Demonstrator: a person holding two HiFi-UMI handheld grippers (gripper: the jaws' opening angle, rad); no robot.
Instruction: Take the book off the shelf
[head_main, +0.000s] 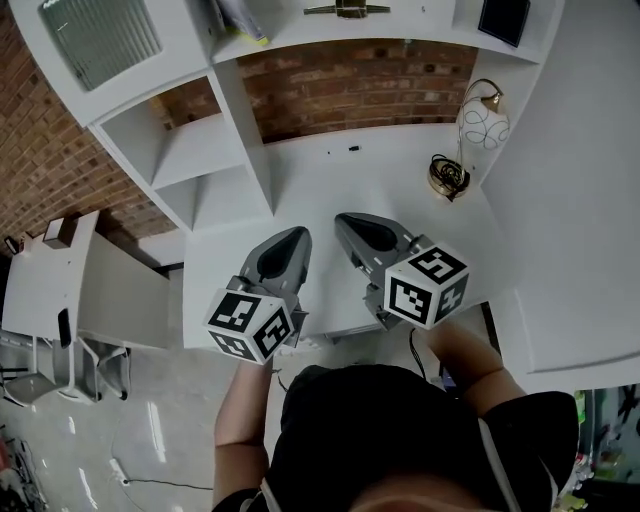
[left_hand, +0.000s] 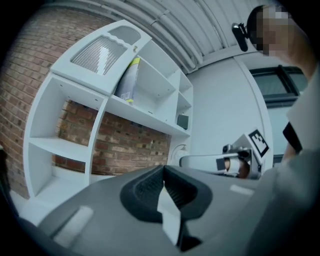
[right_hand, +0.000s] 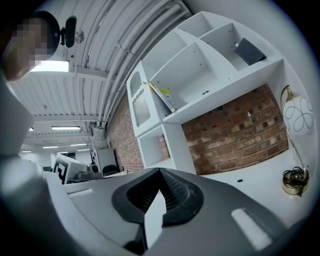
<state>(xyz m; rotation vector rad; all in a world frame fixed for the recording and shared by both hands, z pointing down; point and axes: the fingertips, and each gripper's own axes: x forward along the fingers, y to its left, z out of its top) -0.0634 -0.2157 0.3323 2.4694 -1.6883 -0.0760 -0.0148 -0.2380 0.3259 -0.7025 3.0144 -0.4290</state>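
Note:
A thin book with a yellow and white cover (head_main: 240, 18) leans tilted in an upper compartment of the white shelf unit (head_main: 195, 150). It also shows in the left gripper view as the book (left_hand: 127, 80) and in the right gripper view as the book (right_hand: 162, 96). Both grippers hover low over the white desk (head_main: 330, 180), far below the book. My left gripper (head_main: 297, 236) is shut with nothing in it, jaws meeting at the tip (left_hand: 163, 172). My right gripper (head_main: 346, 221) is shut and empty too (right_hand: 159, 172).
A dark flat object (head_main: 503, 18) stands in the top right compartment. A lamp with a white globe (head_main: 482, 122) and brass base (head_main: 448, 178) sits at the desk's right. A small dark item (head_main: 353, 148) lies near the brick wall. A low side table (head_main: 50, 270) stands at left.

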